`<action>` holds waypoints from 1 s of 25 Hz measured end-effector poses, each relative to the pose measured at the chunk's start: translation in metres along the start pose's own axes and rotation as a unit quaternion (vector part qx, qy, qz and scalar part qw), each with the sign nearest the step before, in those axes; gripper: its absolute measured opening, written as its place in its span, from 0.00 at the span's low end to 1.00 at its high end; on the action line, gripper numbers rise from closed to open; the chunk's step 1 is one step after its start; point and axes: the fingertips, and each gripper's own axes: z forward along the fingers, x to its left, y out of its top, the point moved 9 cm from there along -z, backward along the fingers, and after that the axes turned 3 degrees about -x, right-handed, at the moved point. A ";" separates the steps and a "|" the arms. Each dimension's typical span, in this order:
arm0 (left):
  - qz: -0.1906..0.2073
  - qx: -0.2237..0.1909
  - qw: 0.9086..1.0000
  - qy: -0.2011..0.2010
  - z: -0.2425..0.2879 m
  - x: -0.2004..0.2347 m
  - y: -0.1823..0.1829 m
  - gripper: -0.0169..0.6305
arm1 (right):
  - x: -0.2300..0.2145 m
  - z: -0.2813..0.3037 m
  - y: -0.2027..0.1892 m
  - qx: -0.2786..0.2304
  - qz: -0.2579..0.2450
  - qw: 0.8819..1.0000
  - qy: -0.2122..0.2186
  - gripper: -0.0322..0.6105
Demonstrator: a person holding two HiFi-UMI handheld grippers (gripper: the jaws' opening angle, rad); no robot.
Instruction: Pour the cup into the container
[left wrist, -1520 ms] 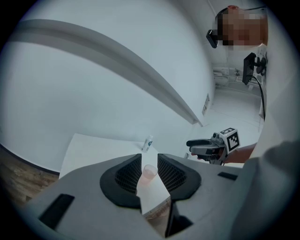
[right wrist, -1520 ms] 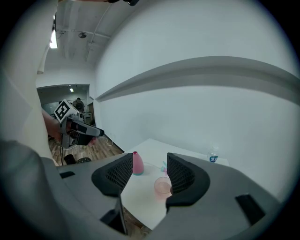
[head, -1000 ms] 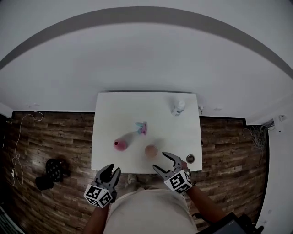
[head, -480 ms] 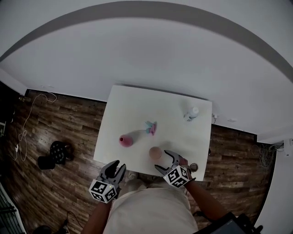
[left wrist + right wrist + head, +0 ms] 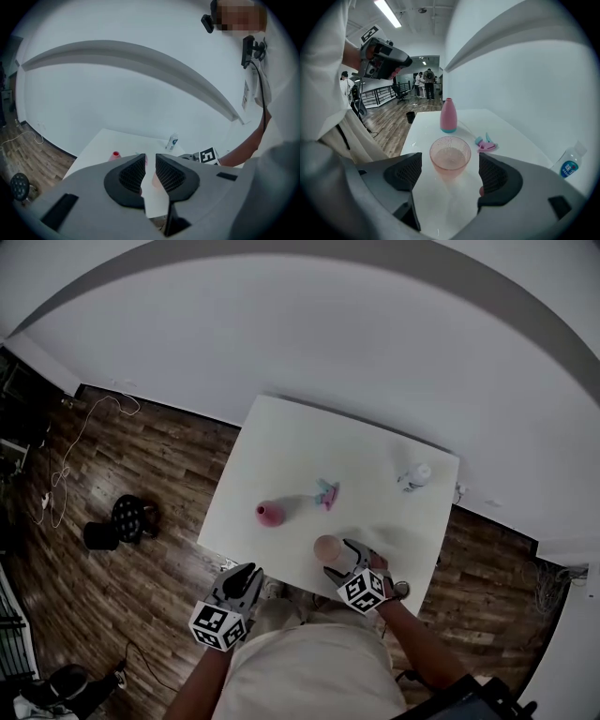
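Note:
A clear pink cup with a little liquid stands near the table's front edge. My right gripper is open around it; its jaws have just been opening, and the pads stand clear of the cup on both sides. In the head view the cup sits right at the right gripper. A pink bottle-shaped container stands upright further left on the table. My left gripper hovers off the table's near edge. Its jaws have just been closing to a narrow gap, with nothing between them.
A small pink and teal object lies beyond the cup. A small water bottle stands at the far right of the white table. A dark stool stands on the wooden floor to the left. The wall runs behind the table.
My right gripper has come down and forward to the cup, which now stands between its wider jaws. The left gripper's jaws have narrowed. The head view has swung, so the table sits further right.

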 end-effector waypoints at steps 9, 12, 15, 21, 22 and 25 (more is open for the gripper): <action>-0.006 0.000 0.999 0.033 -0.005 -0.011 -0.013 0.04 | -0.005 0.025 -0.022 0.016 -0.015 0.999 0.033 0.61; -0.007 0.005 0.999 0.037 -0.007 -0.012 -0.014 0.04 | -0.004 0.030 -0.024 0.015 -0.020 0.999 0.039 0.61; -0.006 0.010 0.999 0.039 -0.006 -0.011 -0.016 0.04 | -0.004 0.038 -0.027 0.015 -0.022 0.999 0.039 0.61; -0.008 0.015 0.999 0.044 -0.012 -0.004 -0.015 0.04 | -0.002 0.049 -0.028 0.018 -0.016 0.999 0.038 0.61; -0.008 0.016 0.999 0.046 -0.013 -0.003 -0.014 0.04 | -0.002 0.050 -0.027 0.018 -0.015 0.999 0.038 0.61; -0.008 0.017 0.999 0.047 -0.014 -0.002 -0.012 0.04 | -0.003 0.055 -0.028 0.020 -0.015 0.999 0.037 0.61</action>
